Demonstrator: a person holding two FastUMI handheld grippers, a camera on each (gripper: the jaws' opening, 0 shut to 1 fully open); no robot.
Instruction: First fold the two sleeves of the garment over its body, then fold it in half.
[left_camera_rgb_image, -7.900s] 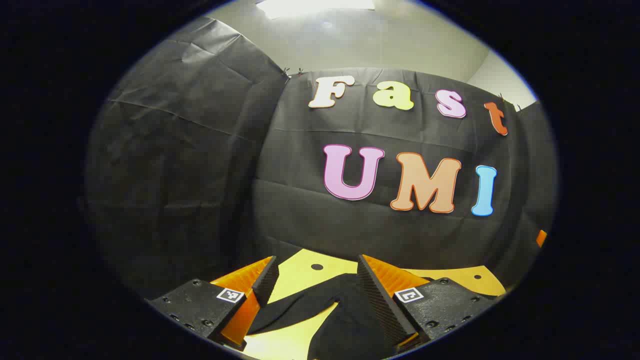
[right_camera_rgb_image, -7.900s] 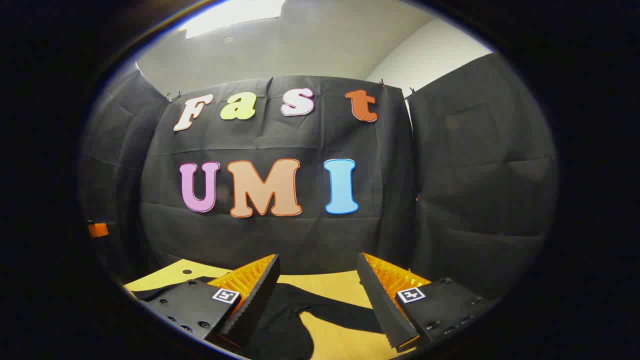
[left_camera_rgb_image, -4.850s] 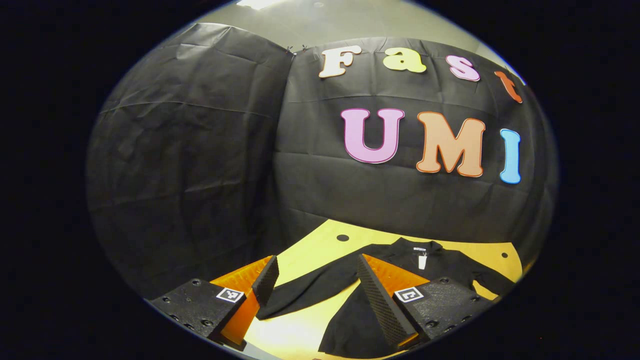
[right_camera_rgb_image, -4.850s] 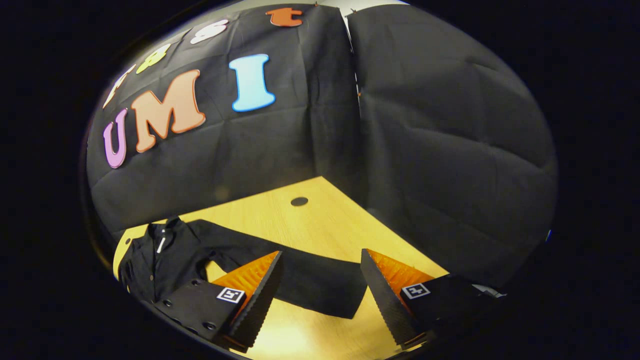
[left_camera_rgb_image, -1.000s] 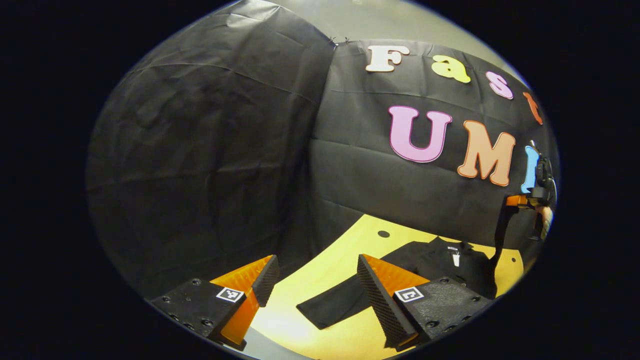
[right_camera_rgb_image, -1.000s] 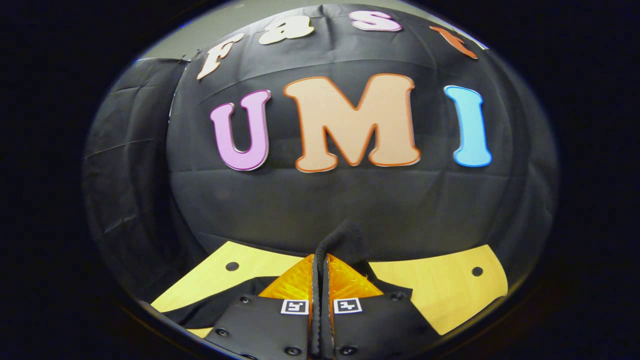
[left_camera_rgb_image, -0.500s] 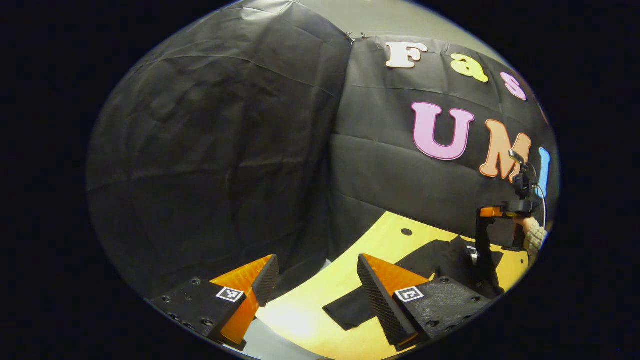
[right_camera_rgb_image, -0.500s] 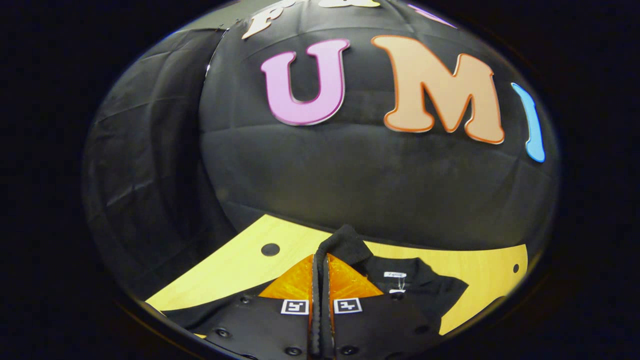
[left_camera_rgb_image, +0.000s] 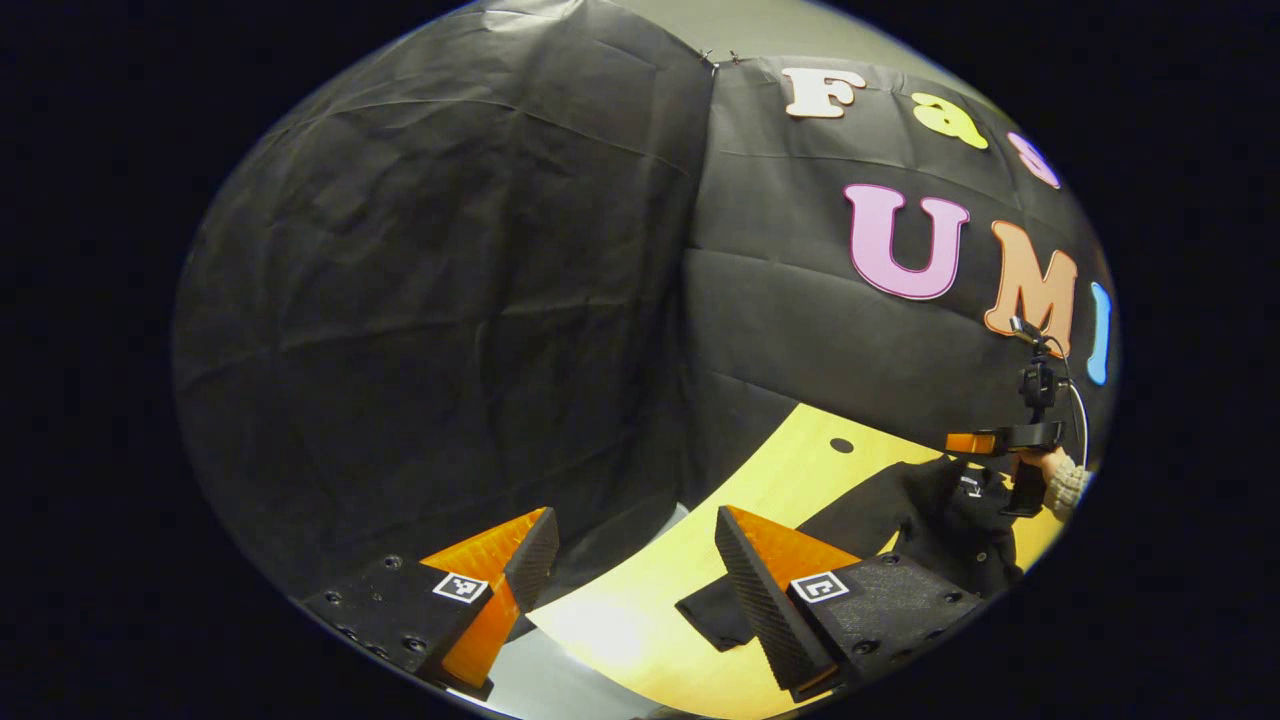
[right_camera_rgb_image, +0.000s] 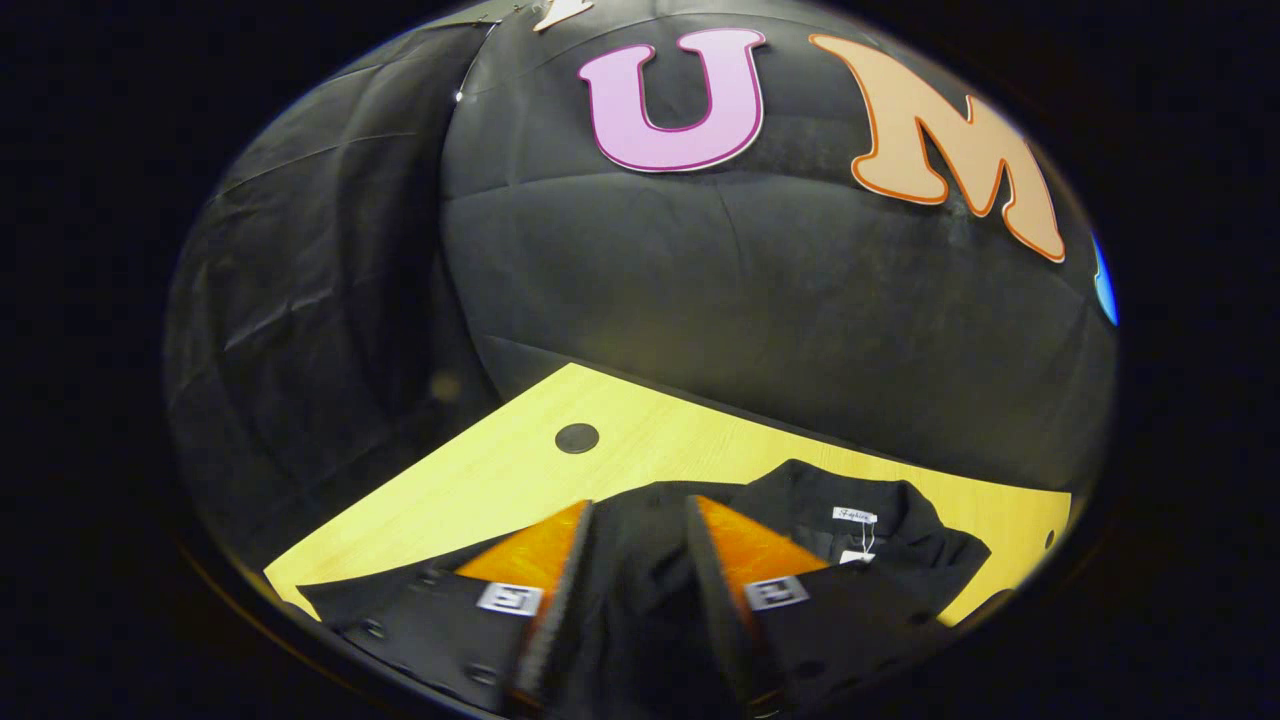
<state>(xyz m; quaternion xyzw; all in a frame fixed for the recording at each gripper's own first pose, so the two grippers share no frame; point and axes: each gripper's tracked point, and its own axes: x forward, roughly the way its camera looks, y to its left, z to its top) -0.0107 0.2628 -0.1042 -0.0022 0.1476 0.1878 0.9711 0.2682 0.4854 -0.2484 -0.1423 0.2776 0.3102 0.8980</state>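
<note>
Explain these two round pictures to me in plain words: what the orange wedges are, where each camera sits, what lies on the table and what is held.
There is no robot here. A person holds a two-finger gripper in each hand, and a fisheye camera rides on each, looking forward along its fingers.

In the left gripper view, the left gripper stands open above the yellow wooden table, holding nothing. The black garment lies spread on that table, one sleeve end flat near the gripper. Farther off, a hand holds the other gripper above the garment.

In the right gripper view, the right gripper is over the garment's body, near the collar and its white tags. Its fingers are parted, with dark cloth between them; motion blur makes it unclear whether they touch it.
</note>
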